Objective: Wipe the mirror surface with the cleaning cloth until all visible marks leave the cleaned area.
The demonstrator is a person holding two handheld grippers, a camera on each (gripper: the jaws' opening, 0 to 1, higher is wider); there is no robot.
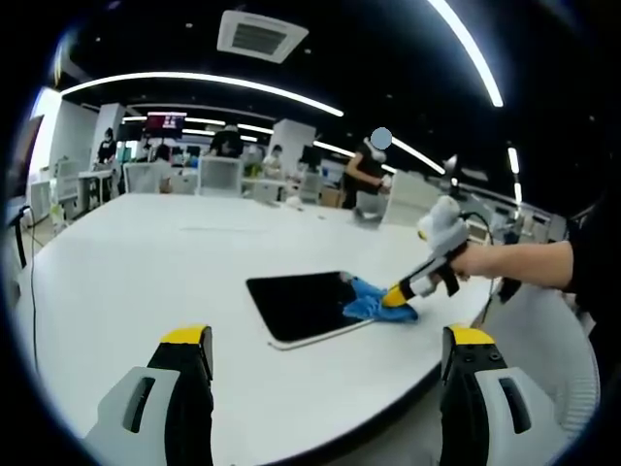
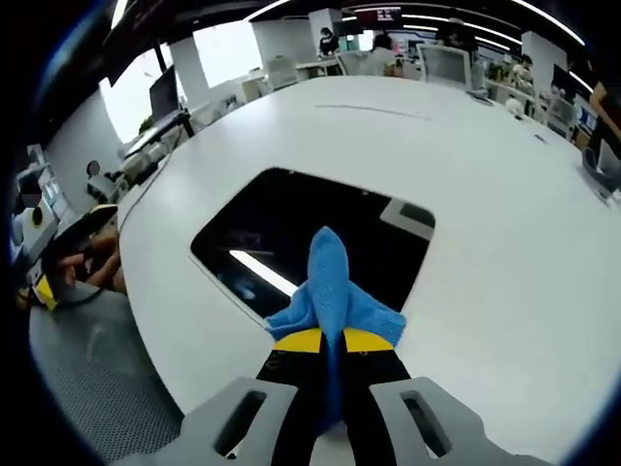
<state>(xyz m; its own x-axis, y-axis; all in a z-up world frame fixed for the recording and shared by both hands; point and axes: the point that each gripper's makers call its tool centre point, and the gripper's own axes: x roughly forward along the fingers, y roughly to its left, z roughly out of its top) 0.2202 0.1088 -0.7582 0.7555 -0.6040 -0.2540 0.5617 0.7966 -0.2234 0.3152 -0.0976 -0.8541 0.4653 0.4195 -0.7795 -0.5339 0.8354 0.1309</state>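
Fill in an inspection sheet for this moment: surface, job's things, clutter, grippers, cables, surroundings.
Surface: large white table, mostly bare.
Job's things: mirror flat near the table edge, reflecting ceiling lights; blue cleaning cloth on its edge.
Clutter: nothing seen near the mirror.
Grippers: right gripper shut on the cleaning cloth; left gripper open, empty, held back.
Cables: dark cable at the table's far side.
Surroundings: open office, people at distant desks, ceiling light strips.

White table (image 1: pixel 146 262); mirror (image 1: pixel 301 303) flat on it
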